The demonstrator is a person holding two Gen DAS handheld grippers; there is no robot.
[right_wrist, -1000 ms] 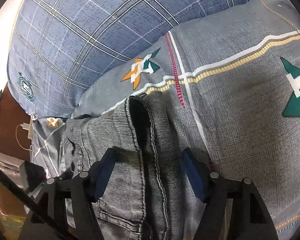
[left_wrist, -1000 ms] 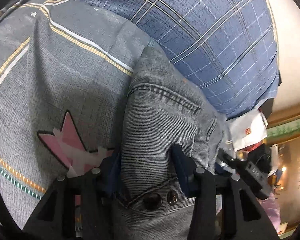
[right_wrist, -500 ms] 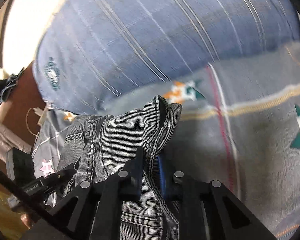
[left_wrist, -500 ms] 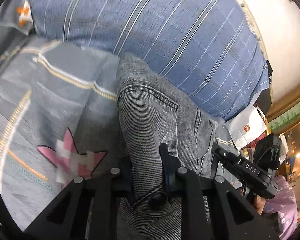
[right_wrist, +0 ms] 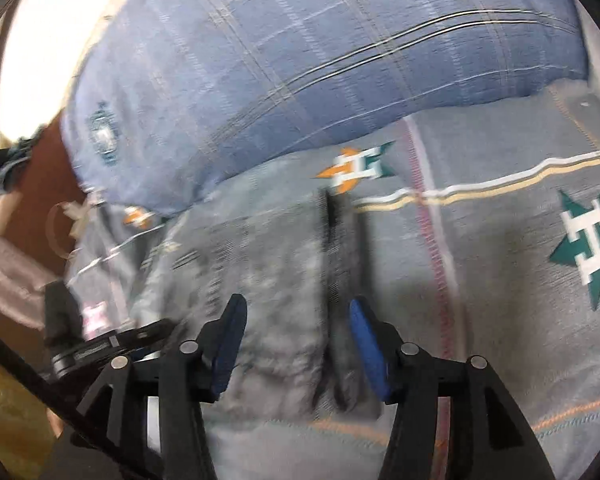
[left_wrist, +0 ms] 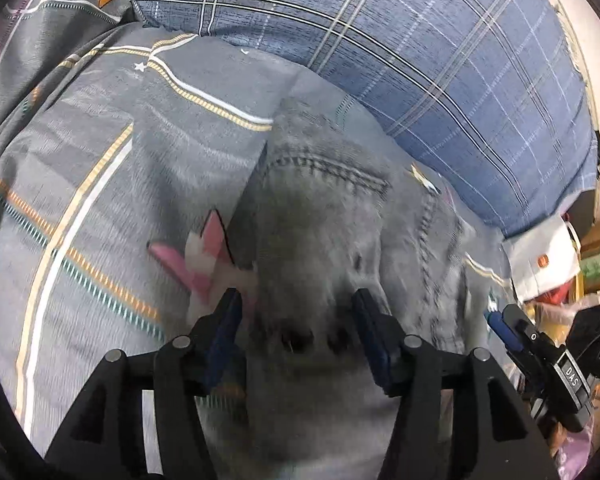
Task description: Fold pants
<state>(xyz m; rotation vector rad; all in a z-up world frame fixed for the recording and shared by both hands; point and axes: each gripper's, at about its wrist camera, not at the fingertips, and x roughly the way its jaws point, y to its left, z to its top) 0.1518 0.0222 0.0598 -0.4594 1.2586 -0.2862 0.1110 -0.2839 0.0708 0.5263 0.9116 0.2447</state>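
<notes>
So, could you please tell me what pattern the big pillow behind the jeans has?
The pillow is blue with a plaid grid of white and dark lines, clearest in the left wrist view.

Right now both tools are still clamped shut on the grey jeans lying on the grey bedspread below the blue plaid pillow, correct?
Not clamped. Both wrist views show the left tool and right tool with jaws just opened, standing apart over the jeans. The bedspread and pillow are as you say.

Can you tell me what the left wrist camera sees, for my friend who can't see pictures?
The left gripper has just opened its blue-padded jaws, and blurry grey jeans lie between them, unpinched, on a grey patterned bedsheet. A big blue plaid pillow sits behind, and the right gripper pokes in at the right edge.
</notes>
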